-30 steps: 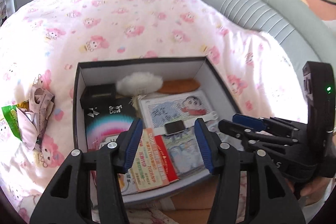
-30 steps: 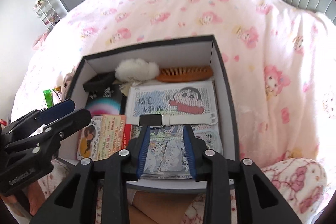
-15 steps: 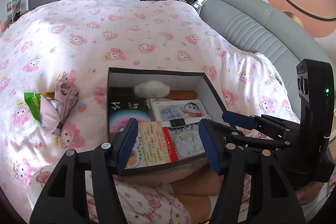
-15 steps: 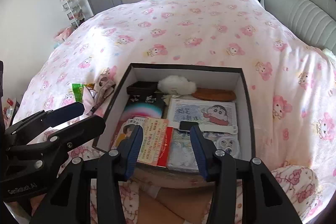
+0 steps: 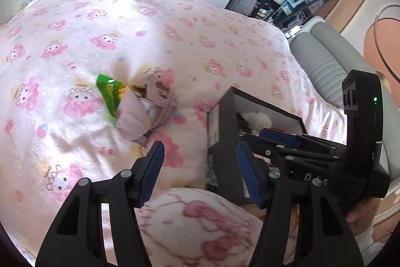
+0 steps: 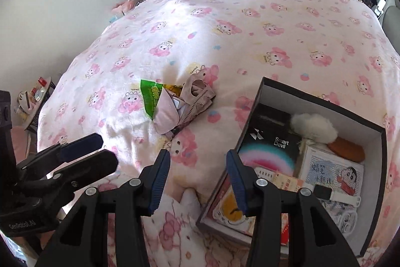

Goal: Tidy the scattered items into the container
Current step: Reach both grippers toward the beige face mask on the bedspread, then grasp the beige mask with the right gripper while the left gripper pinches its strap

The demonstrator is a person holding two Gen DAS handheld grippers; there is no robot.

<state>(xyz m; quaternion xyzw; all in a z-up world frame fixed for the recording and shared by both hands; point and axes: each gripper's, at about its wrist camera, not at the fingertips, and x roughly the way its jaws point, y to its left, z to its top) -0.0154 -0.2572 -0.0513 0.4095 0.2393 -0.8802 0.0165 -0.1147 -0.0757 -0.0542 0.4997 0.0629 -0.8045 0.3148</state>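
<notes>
Both claws have swung left off the box [image 6: 322, 101], and the left claw [image 5: 200, 167] and right claw [image 6: 197, 173], each wide open and empty, now face the face masks [image 6: 185, 104] and green packet [image 6: 150, 95] lying left of the box on the bed [image 6: 225, 29], likely the last items to collect.

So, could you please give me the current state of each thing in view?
left gripper: open, empty
right gripper: open, empty
box: lidless, partly filled
green packet: on the bed, outside the box
pink cloth: crumpled, overlapping the packet
</notes>
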